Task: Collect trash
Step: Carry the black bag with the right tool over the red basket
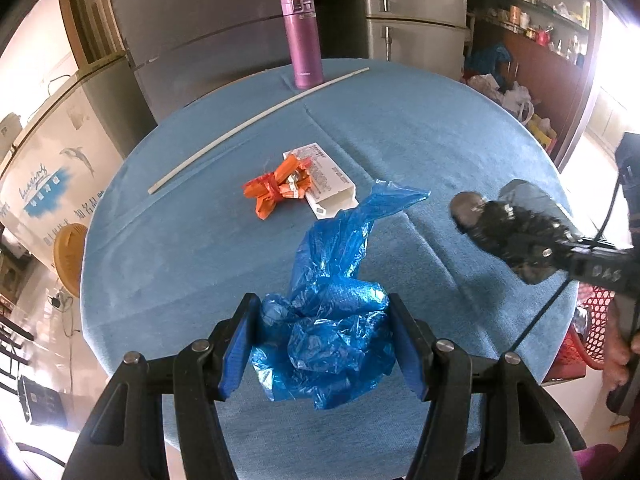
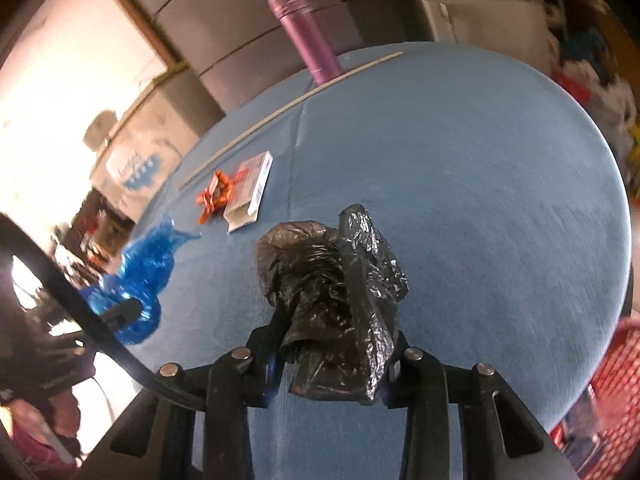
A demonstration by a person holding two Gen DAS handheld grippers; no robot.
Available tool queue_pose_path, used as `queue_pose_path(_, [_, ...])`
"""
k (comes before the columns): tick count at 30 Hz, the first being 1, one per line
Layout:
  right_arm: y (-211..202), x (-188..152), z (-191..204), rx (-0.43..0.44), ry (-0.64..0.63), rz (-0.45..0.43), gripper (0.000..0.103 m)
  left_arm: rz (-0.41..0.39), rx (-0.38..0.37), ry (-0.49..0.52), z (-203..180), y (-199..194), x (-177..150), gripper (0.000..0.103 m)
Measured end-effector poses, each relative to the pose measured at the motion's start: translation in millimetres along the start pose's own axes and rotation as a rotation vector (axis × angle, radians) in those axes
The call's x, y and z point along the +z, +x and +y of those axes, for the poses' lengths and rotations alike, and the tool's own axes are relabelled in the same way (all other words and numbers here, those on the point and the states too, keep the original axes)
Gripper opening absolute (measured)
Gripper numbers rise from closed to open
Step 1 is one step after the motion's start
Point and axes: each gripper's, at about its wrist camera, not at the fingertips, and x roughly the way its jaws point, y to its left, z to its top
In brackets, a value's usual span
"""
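Note:
My left gripper (image 1: 324,344) is shut on a crumpled blue plastic bag (image 1: 336,300), held over the near part of the round blue table (image 1: 440,140). My right gripper (image 2: 332,344) is shut on a crumpled black plastic bag (image 2: 332,280), lifted above the table; it also shows in the left wrist view (image 1: 508,228) at the right. An orange wrapper (image 1: 276,190) and a flat white carton (image 1: 324,178) lie together at the table's middle. The blue bag also shows in the right wrist view (image 2: 144,268).
A purple thermos (image 1: 302,40) stands at the far edge, with a long white stick (image 1: 248,124) lying beside it. A red mesh basket (image 2: 616,372) sits off the table's right edge. Grey fridges stand behind the table.

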Motion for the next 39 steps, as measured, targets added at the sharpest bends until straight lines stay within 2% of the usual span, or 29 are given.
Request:
queue_pose_path(6, [-32, -1, -15, 0.055, 0.084, -0.056, 0.038, -0.006, -0.007, 0.025, -5, -4, 2, 0.065])
queue_pose_path(13, [-59, -6, -18, 0.073, 0.101, -0.089, 0.038, -0.021, -0.019, 0.054, -16, -10, 9, 0.065])
queue_pose_path(39, [-93, -26, -48, 0.044, 0.170, -0.129, 0.038, -0.058, -0.082, 0.222, -91, -25, 34, 0.065])
